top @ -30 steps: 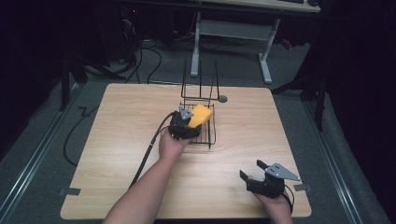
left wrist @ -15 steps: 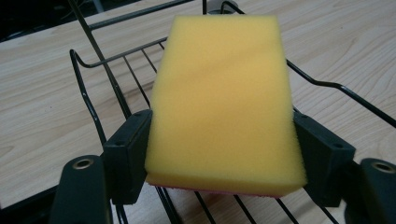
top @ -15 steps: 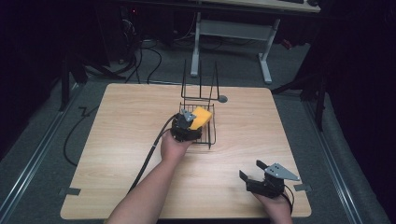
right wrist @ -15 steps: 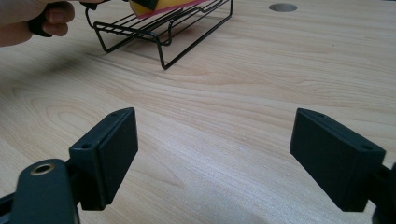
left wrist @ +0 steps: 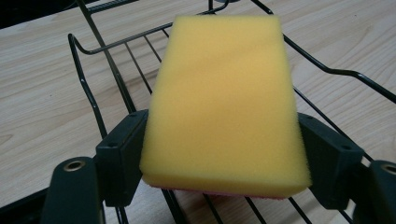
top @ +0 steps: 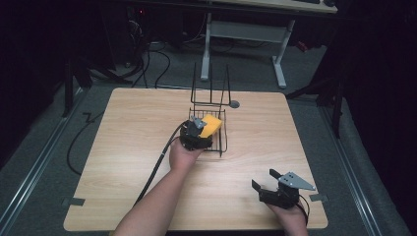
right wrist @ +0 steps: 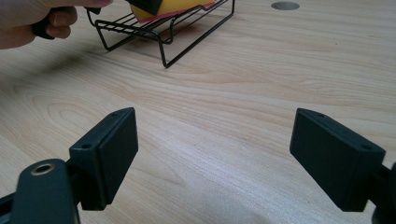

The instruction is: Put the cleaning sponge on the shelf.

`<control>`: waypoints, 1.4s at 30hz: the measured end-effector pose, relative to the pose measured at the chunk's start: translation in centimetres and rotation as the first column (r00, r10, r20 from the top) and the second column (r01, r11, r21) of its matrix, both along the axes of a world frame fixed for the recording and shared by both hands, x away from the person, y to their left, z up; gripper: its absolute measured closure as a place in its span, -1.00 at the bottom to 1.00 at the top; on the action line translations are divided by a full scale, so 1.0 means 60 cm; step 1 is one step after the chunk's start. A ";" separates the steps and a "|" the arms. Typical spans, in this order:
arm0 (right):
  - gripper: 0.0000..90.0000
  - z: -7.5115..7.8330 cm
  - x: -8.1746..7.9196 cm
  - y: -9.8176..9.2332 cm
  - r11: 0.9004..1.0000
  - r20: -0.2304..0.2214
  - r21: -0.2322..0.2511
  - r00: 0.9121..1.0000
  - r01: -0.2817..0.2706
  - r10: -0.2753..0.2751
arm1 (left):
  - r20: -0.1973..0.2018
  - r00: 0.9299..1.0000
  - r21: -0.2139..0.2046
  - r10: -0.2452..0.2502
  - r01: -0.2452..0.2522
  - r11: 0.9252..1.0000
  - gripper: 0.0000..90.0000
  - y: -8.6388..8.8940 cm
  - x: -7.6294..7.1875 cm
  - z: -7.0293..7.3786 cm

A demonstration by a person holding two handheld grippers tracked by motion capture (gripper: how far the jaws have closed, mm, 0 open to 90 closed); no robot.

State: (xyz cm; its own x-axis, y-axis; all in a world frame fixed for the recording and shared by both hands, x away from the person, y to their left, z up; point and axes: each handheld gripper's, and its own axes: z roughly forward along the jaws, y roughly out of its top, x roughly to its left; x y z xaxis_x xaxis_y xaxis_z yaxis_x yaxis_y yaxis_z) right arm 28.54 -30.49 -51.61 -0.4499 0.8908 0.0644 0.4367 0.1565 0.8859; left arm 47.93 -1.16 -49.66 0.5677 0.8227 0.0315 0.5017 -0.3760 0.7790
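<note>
Landmark: black wire rack (top: 209, 129), standing near the middle of the wooden table (top: 123, 128), a little toward its far edge.

Sponge: yellow sponge (left wrist: 224, 98) with a thin pink layer underneath; it sits over the rack's wire floor, tilted, its far end raised toward the rack's back. In the high view the sponge (top: 211, 125) shows inside the rack's left half.

Left gripper: left gripper (top: 196, 135) is at the rack's near-left corner, reaching into it. In the left gripper view the sponge lies between the two black jaws, both pads against its long sides. The jaws have just been opening, with the sponge between them. The foam does not look squeezed; whether the pads press it or merely touch it, I cannot tell.

Left hand: wraps the gripper's body just on the near side of the rack; forearm runs back toward the table's near edge.

Right gripper: right gripper (top: 278, 191) rests well apart from the rack, to its near right, close to the table's front edge. Jaws spread wide, bare wood between them (right wrist: 215, 154).

Rack from right gripper view: rack (right wrist: 163, 32) sits ahead and to the left, the sponge's pink underside visible above its wires.

Table hole: small grey round insert (top: 234, 104) just right of the rack's back.
</note>
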 end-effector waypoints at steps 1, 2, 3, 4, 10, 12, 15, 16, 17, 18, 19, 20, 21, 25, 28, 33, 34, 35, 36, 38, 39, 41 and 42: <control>-0.66 0.000 0.000 0.001 1.000 -0.001 -0.002 1.000 -0.001 0.001 | 0.000 1.000 0.002 0.001 -0.001 1.000 -0.45 0.000 -0.001 0.000; -0.66 0.000 0.000 0.001 1.000 0.000 -0.002 1.000 -0.002 0.002 | 0.002 1.000 0.002 0.002 -0.002 1.000 -0.45 0.000 -0.001 -0.001; -0.66 0.000 0.000 0.001 1.000 0.000 -0.002 1.000 -0.002 0.002 | -0.002 1.000 0.000 0.002 -0.002 1.000 -0.45 0.000 -0.002 -0.001; -0.66 0.000 0.000 0.001 1.000 0.000 -0.002 1.000 -0.001 0.001 | -0.002 1.000 -0.001 0.008 -0.008 1.000 -0.47 0.001 -0.002 -0.001; -0.66 0.000 0.000 0.001 1.000 -0.001 -0.002 1.000 -0.001 0.001 | -0.014 1.000 -0.017 0.009 -0.009 1.000 -0.53 0.004 0.000 0.000; -0.66 0.000 -0.001 0.001 1.000 0.000 -0.002 1.000 -0.001 0.001 | -0.016 1.000 -0.020 0.009 -0.009 1.000 -0.56 0.005 0.000 0.000; -0.66 0.000 0.000 0.001 1.000 -0.002 0.000 1.000 -0.001 0.001 | -0.024 1.000 -0.025 0.006 -0.007 1.000 -0.62 0.006 0.001 -0.001; -0.66 0.000 0.000 0.001 1.000 -0.001 -0.002 1.000 -0.002 0.002 | -0.025 1.000 -0.026 0.006 -0.007 1.000 -0.65 0.006 0.001 -0.001; -0.66 0.000 0.000 0.001 1.000 -0.002 0.000 1.000 -0.001 0.001 | -0.026 1.000 -0.031 0.000 -0.001 1.000 -0.65 0.007 0.001 0.000; -0.66 0.000 0.000 0.001 1.000 -0.002 0.000 1.000 -0.001 0.001 | -0.021 1.000 -0.038 0.001 -0.001 0.999 -0.66 0.008 0.000 0.001; -0.66 0.000 0.000 0.001 1.000 -0.001 0.000 1.000 -0.001 0.001 | -0.019 1.000 -0.045 -0.004 0.003 0.999 -0.65 0.008 0.000 0.002; -0.66 0.000 0.000 0.000 1.000 -0.001 -0.003 1.000 -0.002 0.002 | -0.017 1.000 -0.061 -0.013 0.012 0.998 -0.65 0.009 -0.001 0.004; -0.66 0.000 0.000 0.001 1.000 -0.002 -0.002 1.000 -0.002 0.002 | -0.015 1.000 -0.066 -0.018 0.017 0.998 -0.66 0.009 -0.001 0.005; -0.66 0.000 0.000 0.001 1.000 -0.002 -0.002 1.000 -0.002 0.002 | 0.005 0.999 -0.079 -0.031 0.032 0.996 -0.66 0.009 -0.005 0.012; -0.66 0.000 0.001 0.001 1.000 0.000 -0.003 1.000 -0.004 0.004 | 0.014 0.999 -0.086 -0.040 0.041 0.995 -0.66 0.012 -0.007 0.017; -0.66 -0.001 0.001 0.002 1.000 -0.002 -0.004 1.000 -0.004 0.004 | 0.026 0.998 -0.095 -0.060 0.062 0.994 -0.66 0.016 -0.012 0.026; -0.66 -0.001 0.001 0.002 1.000 -0.003 -0.003 1.000 -0.003 0.003 | 0.030 0.998 -0.100 -0.062 0.064 0.993 -0.65 0.017 -0.014 0.027; -0.66 -0.001 0.001 0.002 1.000 -0.004 -0.003 1.000 -0.003 0.003 | 0.034 0.997 -0.109 -0.068 0.072 0.991 -0.65 0.019 -0.016 0.031; -0.66 -0.001 0.001 0.003 1.000 -0.007 -0.001 1.000 -0.001 0.001 | 0.036 0.997 -0.116 -0.072 0.076 0.990 -0.64 0.021 -0.018 0.032; -0.66 -0.001 0.002 0.003 1.000 -0.006 -0.003 1.000 -0.002 0.002 | 0.044 0.995 -0.124 -0.086 0.091 0.988 -0.64 0.025 -0.023 0.037; -0.66 -0.001 0.002 0.004 1.000 -0.006 -0.004 1.000 -0.004 0.004 | 0.046 0.995 -0.128 -0.092 0.097 0.987 -0.62 0.027 -0.025 0.038; -0.66 -0.001 0.003 0.005 1.000 -0.008 -0.007 1.000 -0.006 0.006 | 0.045 0.994 -0.136 -0.104 0.110 0.985 -0.61 0.031 -0.029 0.040; -0.66 -0.001 0.003 0.005 1.000 -0.008 -0.007 1.000 -0.006 0.006 | 0.043 0.993 -0.139 -0.111 0.116 0.983 -0.61 0.033 -0.032 0.041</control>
State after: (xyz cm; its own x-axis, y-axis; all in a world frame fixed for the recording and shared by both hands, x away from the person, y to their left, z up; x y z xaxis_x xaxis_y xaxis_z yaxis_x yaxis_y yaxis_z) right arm 28.74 -30.18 -51.70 -0.4550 0.8883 0.0619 0.4427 0.1653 0.8813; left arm 46.03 0.83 -47.21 0.6585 0.7503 -0.0592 0.4338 -0.3141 0.8445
